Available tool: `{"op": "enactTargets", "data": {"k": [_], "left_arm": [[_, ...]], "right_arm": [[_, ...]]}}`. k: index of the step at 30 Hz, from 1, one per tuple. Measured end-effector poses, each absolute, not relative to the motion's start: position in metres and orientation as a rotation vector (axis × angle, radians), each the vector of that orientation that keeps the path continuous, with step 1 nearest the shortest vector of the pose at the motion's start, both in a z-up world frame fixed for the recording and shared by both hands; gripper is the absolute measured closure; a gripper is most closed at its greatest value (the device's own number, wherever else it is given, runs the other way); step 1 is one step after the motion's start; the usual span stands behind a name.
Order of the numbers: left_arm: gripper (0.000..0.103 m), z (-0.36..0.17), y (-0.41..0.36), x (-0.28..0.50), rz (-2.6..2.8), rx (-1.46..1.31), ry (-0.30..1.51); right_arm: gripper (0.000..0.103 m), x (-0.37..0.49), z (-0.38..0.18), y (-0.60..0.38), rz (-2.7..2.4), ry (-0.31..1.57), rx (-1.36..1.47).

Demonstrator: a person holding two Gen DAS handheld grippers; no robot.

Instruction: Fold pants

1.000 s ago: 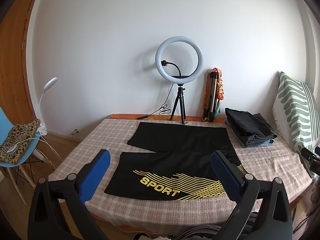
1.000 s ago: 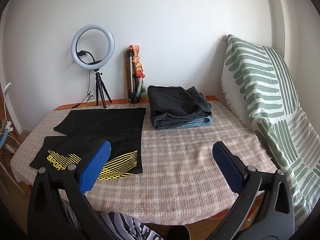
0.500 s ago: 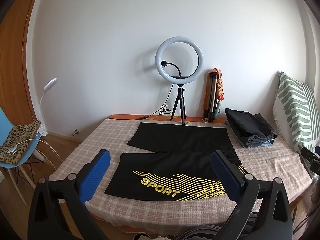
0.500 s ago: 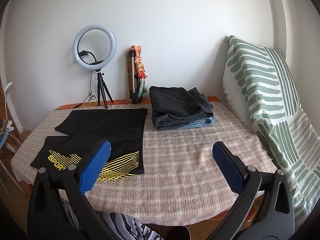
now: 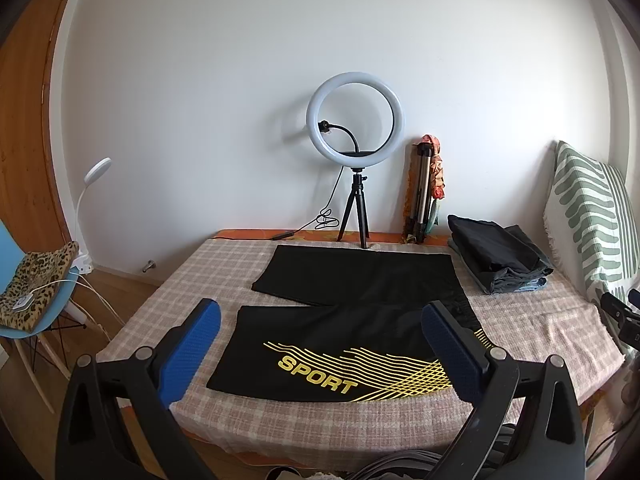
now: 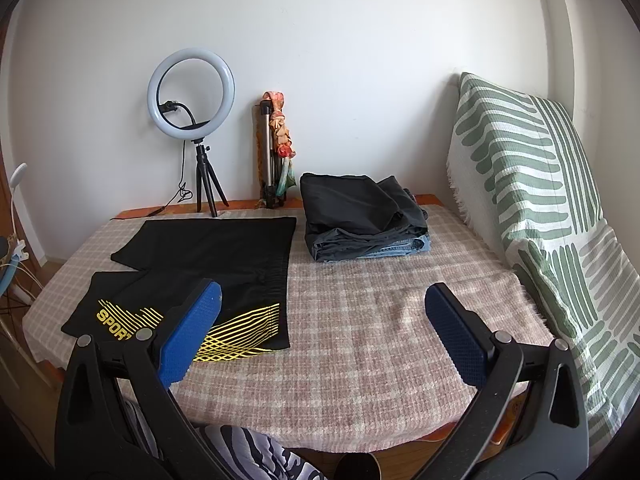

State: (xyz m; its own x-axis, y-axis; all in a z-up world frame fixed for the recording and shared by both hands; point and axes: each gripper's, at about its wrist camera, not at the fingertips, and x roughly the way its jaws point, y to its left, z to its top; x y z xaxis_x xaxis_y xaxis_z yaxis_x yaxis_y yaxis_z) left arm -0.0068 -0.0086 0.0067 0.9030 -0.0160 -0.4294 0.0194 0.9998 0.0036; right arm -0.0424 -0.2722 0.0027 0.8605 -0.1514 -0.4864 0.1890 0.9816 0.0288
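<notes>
Left wrist only: blue chair beside pants.

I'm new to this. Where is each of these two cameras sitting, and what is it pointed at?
Left wrist view: sits on the left gripper, looking along its open blue fingers at the black shorts spread flat on the checked bed cover.
Right wrist view: sits on the right gripper, open too, aimed further right at bare cover, the striped cushion and a folded clothes pile.
Shared: shorts, clothes pile, ring light, cushion.
</notes>
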Motion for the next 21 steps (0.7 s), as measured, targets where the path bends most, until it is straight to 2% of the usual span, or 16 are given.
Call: {"op": "enactTargets", "data": {"k": [21], "left_arm": [[0.001, 0.0017, -0.0117, -0.005, -0.025, 0.013, 0.449]], "right_arm": [[0.0, -0.0416, 0.0001, -0.2703, -0.176, 0.508, 0.075]]}}
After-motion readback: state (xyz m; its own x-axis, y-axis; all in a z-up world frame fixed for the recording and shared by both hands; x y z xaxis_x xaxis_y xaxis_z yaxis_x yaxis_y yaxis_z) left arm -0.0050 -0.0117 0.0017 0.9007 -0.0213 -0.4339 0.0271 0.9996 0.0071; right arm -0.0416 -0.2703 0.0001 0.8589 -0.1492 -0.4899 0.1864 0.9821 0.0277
